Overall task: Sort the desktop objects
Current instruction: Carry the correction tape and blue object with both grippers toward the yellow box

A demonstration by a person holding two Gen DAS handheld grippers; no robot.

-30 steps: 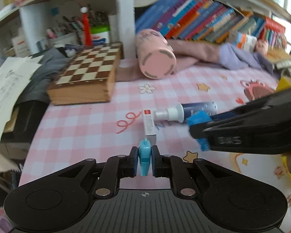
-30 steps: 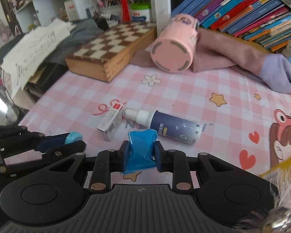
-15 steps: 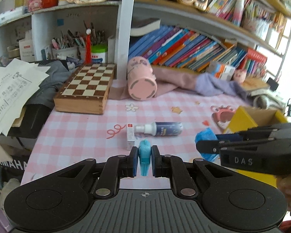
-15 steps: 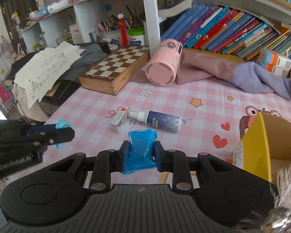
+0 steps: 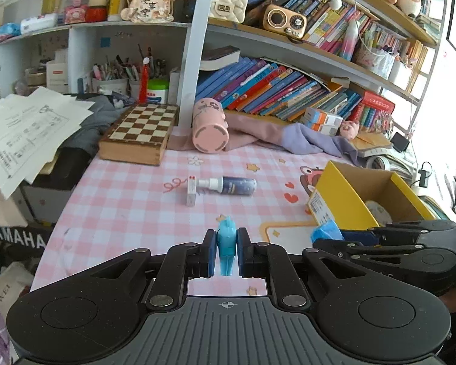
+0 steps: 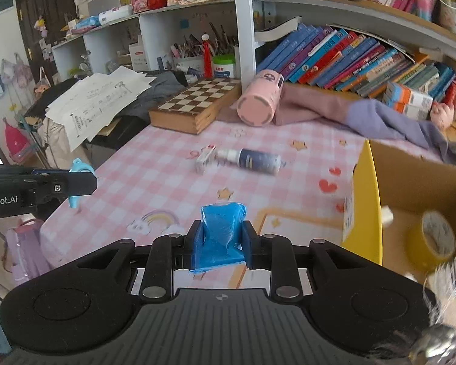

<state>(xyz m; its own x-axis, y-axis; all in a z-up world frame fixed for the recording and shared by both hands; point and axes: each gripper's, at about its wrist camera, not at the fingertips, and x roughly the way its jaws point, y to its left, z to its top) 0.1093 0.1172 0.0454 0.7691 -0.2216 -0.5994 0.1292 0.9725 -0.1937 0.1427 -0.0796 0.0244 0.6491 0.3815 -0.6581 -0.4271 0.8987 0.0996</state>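
Observation:
My left gripper (image 5: 226,251) is shut on a small light-blue plastic clip (image 5: 226,243), held above the pink checked tabletop (image 5: 121,200). It also shows in the right wrist view (image 6: 76,179). My right gripper (image 6: 222,240) is shut on a blue crumpled packet (image 6: 222,228), left of the yellow cardboard box (image 6: 364,206); the packet also shows in the left wrist view (image 5: 326,232). A dark blue spray bottle (image 5: 228,185) and a small white carton (image 5: 191,190) lie mid-table. The box (image 5: 343,200) holds a yellow tape roll (image 6: 431,240).
A wooden chessboard box (image 5: 139,135) and a pink cup on its side (image 5: 209,127) lie at the back. Pink and purple cloth (image 5: 288,135) lies below leaning books (image 5: 273,91). Papers (image 5: 24,130) overhang the left edge.
Both grippers have risen and pulled back from the table with their objects still held. The bottle and carton look farther off, and the yellow box has come into view on the right.

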